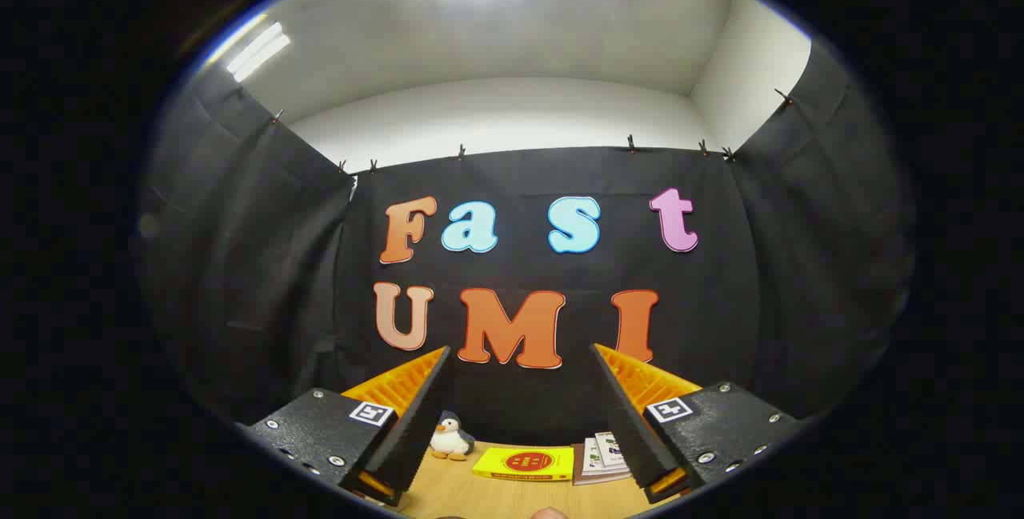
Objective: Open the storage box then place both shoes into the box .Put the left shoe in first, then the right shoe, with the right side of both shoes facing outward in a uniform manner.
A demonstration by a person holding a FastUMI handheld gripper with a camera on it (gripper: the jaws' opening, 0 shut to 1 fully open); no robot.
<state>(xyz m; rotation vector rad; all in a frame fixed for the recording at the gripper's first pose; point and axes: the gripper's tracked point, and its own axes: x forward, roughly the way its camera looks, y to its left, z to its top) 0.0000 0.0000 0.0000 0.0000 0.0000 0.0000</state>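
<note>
your fingers (520, 415) stand wide apart with nothing between them, and they point level at the booth's black wall rather than down at the work. just beyond the left finger a small penguin toy (450, 437) sits on the wooden table (464, 495). between the two fingers, a little further out, a flat yellow box with a red round mark (524, 463) lies on the table, and some printed booklets (604, 455) rest just beside it, close to the right finger.

i cannot tell where the storage box or either shoe is from here, and i cannot say the yellow box is the one you want. the task looks not yet begun, so opening the storage box comes first. tip the fingers downward until the table and the box fill the space ahead of them. keep the fingers apart as you come in, find the lid's edge, and approach it squarely so both pads can bear on it evenly.
</note>
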